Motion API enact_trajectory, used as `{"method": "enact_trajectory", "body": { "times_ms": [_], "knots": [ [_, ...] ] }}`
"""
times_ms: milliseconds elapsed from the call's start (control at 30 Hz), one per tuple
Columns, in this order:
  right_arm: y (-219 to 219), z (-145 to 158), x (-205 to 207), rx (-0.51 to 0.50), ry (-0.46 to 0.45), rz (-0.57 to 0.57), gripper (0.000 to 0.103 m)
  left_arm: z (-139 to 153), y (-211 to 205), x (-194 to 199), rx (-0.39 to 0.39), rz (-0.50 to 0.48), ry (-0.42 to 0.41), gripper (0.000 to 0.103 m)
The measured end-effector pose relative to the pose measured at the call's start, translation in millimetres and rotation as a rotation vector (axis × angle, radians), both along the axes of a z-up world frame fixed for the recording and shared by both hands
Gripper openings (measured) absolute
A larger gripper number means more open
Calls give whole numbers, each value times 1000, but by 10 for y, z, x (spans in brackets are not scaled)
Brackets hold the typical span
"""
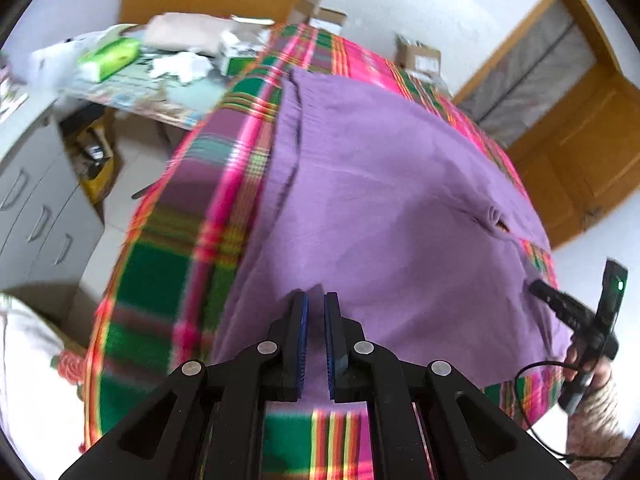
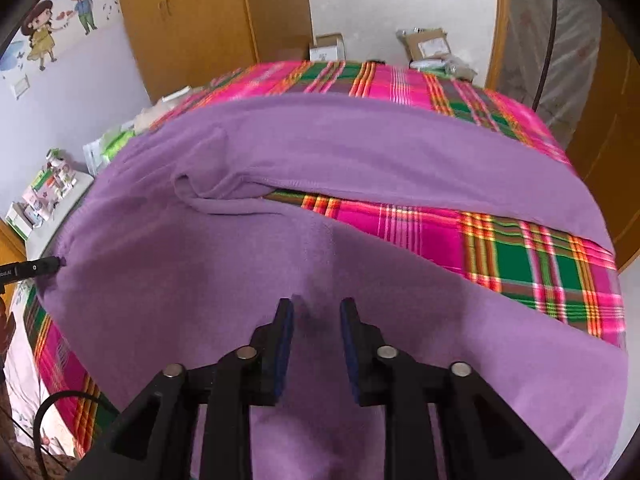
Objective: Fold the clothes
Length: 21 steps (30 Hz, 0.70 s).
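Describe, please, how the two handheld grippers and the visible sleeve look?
Both the left gripper and right gripper are matte black plastic with silver round rivets and blue ribbed pads on the jaws. The right one carries a green indicator light and a thin black cable. The patterned beige sleeve looks knitted.

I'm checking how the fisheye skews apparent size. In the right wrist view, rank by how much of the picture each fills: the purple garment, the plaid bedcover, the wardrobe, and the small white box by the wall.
1. purple garment, though nearness inflates it.
2. plaid bedcover, visible parts only.
3. wardrobe
4. small white box
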State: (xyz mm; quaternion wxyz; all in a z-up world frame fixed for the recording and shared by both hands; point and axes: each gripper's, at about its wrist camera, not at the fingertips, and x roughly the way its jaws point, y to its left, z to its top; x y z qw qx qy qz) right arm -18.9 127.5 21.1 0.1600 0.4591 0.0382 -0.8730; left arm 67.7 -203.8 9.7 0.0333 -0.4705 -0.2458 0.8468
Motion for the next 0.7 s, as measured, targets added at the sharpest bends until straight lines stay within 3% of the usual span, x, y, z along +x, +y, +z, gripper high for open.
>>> {"method": "enact_trajectory", "body": {
  "times_ms": [33,167,300,433,500,700],
  "knots": [
    [-21,12,44,-2,8,16,35,-1,-35,58,20,21,1,19],
    [-261,14,175,40,25,111,35,-19,-127,261,89,81,-3,22],
    [-485,123,290,45,58,185,35,77,-108,396,55,100,-3,31],
    [-664,289,476,38,105,270,35,51,-210,505,73,153,-17,31],
    [-749,285,564,43,99,303,37,-43,-274,522,130,182,-42,31],
    [-1054,-12,756,79,51,372,40,-121,-298,454,208,186,-61,31]
  ]
}}
